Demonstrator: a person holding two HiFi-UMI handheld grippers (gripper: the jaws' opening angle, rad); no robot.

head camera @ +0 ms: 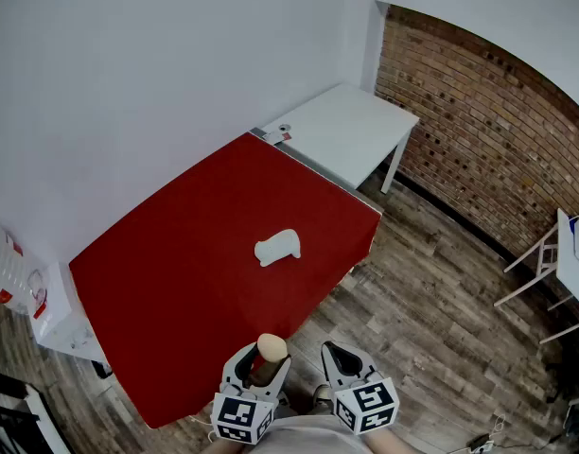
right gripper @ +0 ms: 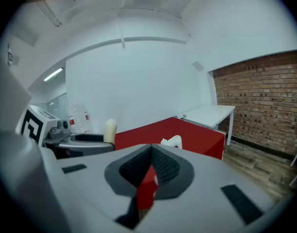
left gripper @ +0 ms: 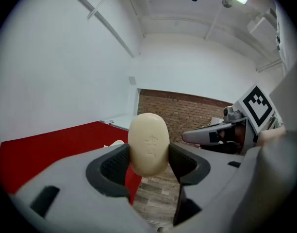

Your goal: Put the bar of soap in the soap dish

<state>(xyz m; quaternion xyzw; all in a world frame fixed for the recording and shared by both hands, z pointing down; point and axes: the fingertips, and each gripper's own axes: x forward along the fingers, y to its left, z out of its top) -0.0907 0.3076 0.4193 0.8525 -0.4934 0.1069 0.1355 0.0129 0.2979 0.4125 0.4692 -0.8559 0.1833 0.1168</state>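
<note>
At the near edge of the red table, the left claw is clamped on the bar of soap. The pads press its two broad sides and the cream oval stands upright above them, so its lower end is free to be lowered into something. The left gripper view shows the stamped face of the soap turned towards the camera. Just to its right, the right claw is closed with nothing between its pads, and it seems to be kept out of the way. The white soap dish sits empty near the middle of the table, well apart from both claws. Judging from this, the soap must travel away from the person before it can be released.
</note>
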